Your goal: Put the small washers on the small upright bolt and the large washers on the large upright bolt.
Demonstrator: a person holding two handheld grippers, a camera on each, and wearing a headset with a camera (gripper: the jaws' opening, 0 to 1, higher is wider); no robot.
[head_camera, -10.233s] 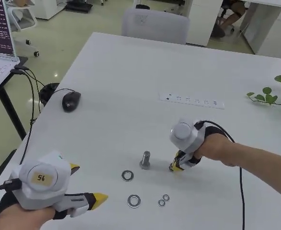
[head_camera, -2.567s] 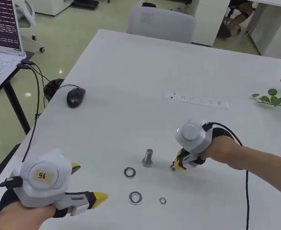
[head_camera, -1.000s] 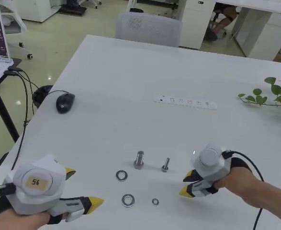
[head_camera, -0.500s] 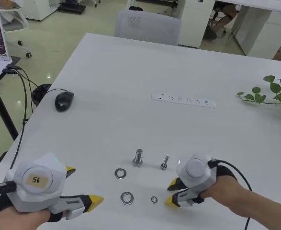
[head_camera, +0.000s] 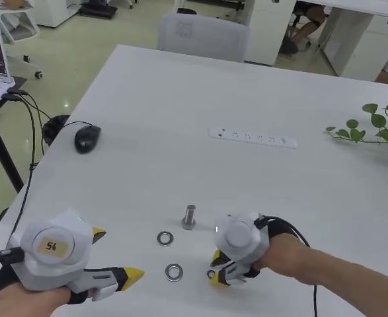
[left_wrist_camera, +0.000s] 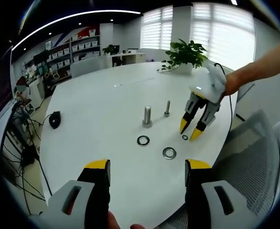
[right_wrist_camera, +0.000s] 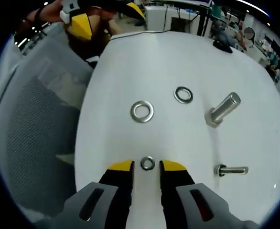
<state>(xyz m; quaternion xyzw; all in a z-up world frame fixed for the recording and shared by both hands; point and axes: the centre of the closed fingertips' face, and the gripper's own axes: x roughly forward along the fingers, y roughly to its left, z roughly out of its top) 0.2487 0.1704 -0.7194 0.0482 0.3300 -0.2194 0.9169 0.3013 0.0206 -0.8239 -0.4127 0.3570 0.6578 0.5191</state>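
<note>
A small washer (right_wrist_camera: 147, 163) lies flat on the white table, between the yellow fingertips of my right gripper (right_wrist_camera: 147, 167), which stands open and narrowly astride it. The left gripper view has that washer (left_wrist_camera: 185, 137) under the right gripper (left_wrist_camera: 190, 131). The large bolt (head_camera: 189, 216) stands upright, and the small bolt (left_wrist_camera: 167, 109) stands just beside it. Two large washers (head_camera: 165, 238) (head_camera: 174, 271) lie flat in front of the large bolt. My left gripper (head_camera: 114, 254) hovers open at the near left with nothing in it.
A white power strip (head_camera: 252, 138) lies farther back on the table (head_camera: 180, 119). A black mouse (head_camera: 86, 138) sits at the left edge, with cables hanging off it. A potted plant (head_camera: 379, 125) stands at the right and a grey chair (head_camera: 203, 36) at the far end.
My right gripper has moved left and toward me, from right of the small bolt to the small washer, and now straddles it. The left gripper has stayed put.
</note>
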